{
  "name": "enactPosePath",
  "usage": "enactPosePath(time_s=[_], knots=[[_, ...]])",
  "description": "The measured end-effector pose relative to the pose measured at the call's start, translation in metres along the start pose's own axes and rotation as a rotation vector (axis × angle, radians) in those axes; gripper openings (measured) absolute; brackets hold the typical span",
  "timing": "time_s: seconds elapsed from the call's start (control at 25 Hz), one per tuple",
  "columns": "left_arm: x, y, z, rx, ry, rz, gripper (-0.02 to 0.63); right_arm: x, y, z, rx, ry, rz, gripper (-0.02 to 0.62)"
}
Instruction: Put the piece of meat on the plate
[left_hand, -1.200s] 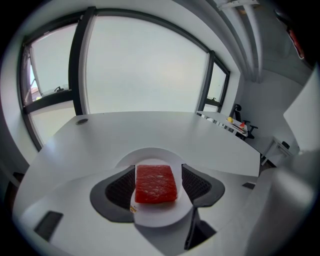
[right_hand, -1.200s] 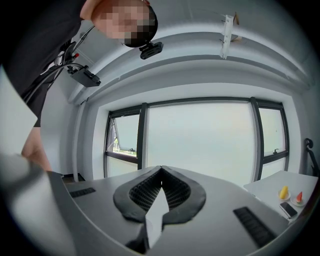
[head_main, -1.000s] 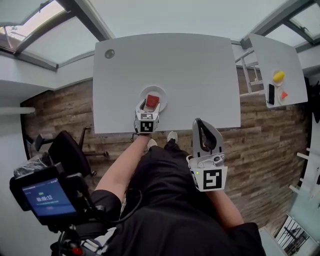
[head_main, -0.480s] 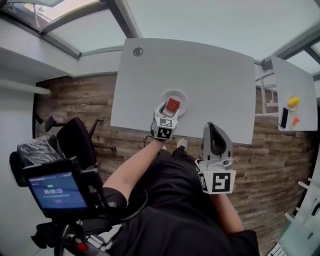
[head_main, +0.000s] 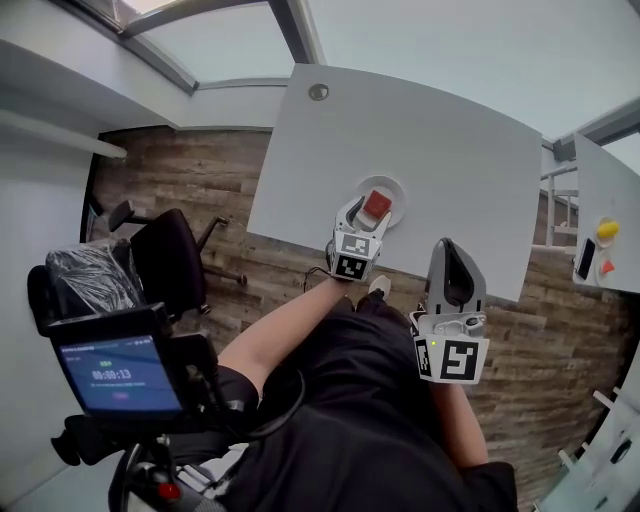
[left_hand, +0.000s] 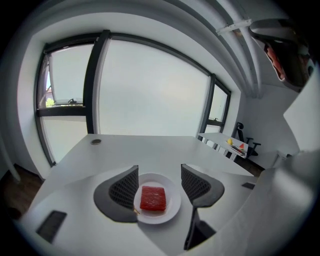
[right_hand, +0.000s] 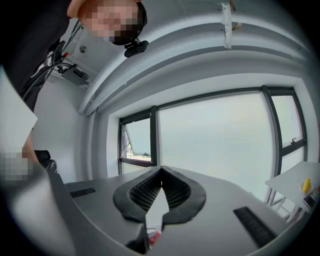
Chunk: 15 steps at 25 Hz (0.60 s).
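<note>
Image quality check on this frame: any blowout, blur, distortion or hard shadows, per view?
Head view: wide-angle bowing of the table edges, even daylight, no hard shadows. Left gripper view: fisheye with black corners, window washed out, meat and plate sharp. Right gripper view: same fisheye, glass blown white, mosaic patch at top.

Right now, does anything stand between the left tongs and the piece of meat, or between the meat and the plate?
Nothing visible does. The piece of meat lies flat on the plate, and the open left tongs stand on both sides of it, with a gap each side.
</note>
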<state>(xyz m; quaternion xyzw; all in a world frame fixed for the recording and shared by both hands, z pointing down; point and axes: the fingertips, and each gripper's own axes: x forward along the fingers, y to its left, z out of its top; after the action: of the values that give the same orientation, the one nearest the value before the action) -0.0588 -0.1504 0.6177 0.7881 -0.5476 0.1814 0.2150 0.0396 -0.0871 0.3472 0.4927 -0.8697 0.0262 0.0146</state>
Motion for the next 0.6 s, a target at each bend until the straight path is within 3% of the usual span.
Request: enactPosePath(time_s=[0.36,0.44,0.6], knots=[[-0.028,-0.006,0.026,-0.028,-0.095,0.030,0.273,0.006,0.005,-0.005,0.009,0.004,0.018,0.006],[-0.035,-0.007,0.031,-0.023,-0.121,0.032,0.227,0.006,0.005,-0.005,0.007,0.003,0.018,0.006],[-0.052,-0.012,0.037,-0.009,-0.148,0.025,0.224,0.004,0.004,-0.008,0.006,-0.002,0.007,0.006]])
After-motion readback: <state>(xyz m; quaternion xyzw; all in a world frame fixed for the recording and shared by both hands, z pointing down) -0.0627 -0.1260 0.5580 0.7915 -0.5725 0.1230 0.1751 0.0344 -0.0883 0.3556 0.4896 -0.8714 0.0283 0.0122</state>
